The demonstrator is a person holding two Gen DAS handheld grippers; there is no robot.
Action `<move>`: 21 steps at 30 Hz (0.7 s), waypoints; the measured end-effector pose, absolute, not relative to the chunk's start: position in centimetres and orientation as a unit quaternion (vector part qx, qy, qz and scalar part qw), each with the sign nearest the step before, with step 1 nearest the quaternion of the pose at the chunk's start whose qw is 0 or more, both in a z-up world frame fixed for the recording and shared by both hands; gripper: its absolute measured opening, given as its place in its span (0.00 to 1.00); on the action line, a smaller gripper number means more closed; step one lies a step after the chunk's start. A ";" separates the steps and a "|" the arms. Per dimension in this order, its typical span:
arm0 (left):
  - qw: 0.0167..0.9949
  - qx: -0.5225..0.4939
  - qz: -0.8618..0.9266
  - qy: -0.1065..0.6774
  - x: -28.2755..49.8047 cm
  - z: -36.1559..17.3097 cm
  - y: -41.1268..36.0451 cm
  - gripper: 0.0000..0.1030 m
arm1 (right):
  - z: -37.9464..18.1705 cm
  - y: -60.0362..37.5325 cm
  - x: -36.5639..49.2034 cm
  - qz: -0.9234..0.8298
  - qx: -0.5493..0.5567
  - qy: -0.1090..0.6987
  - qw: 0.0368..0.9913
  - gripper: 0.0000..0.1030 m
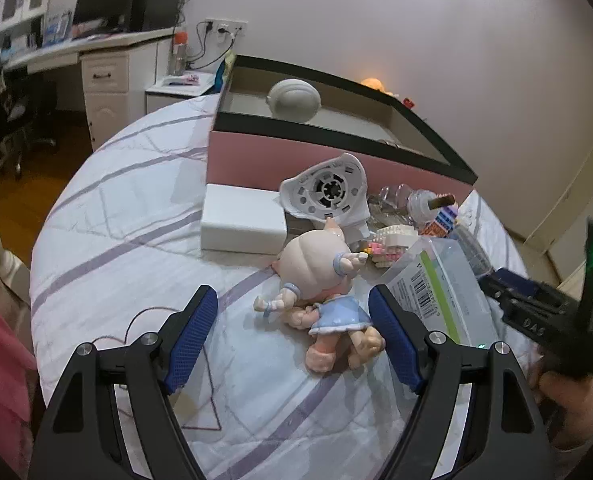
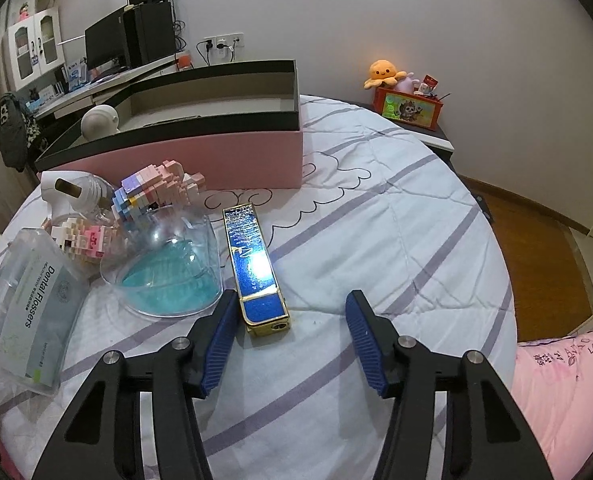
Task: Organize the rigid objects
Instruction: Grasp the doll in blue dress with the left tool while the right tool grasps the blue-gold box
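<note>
Left view: the left gripper (image 1: 292,330) stands open around a smooth vinyl doll (image 1: 320,300) lying before the pink box (image 1: 296,156), head toward it.

Right view: the right gripper (image 2: 288,322) gapes, unpressed, around the glossy blue-gold case (image 2: 254,264), lengthwise toward that box (image 2: 224,152).

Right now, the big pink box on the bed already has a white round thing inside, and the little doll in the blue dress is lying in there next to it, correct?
Not quite. The pink box does hold the white round thing, but the doll in the blue dress is not inside. The left wrist view shows it lying on the bed cover in front of the box, between the fingers of the left claw.
</note>
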State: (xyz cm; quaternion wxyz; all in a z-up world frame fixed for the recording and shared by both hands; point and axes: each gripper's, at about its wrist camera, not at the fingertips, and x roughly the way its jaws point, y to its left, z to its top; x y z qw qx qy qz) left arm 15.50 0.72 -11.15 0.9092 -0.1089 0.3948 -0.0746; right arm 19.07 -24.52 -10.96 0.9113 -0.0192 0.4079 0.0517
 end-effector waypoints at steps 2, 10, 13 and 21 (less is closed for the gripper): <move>0.908 -0.081 -0.069 0.405 16.1 -11.4 -0.2 0.77 | -10.9 -24.5 19.2 0.052 -0.020 0.408 0.911 0.55; 0.903 -0.003 -0.062 0.426 17.9 -11.7 -2.8 0.62 | -10.9 -24.0 20.4 0.067 -0.032 0.410 0.909 0.40; 0.903 -0.013 -0.075 0.423 17.5 -11.6 -2.4 0.62 | -10.9 -24.0 20.5 0.077 -0.033 0.412 0.907 0.28; 0.901 -0.017 -0.084 0.425 17.5 -11.8 -2.2 0.62 | -10.9 -23.4 22.5 0.095 -0.050 0.423 0.900 0.27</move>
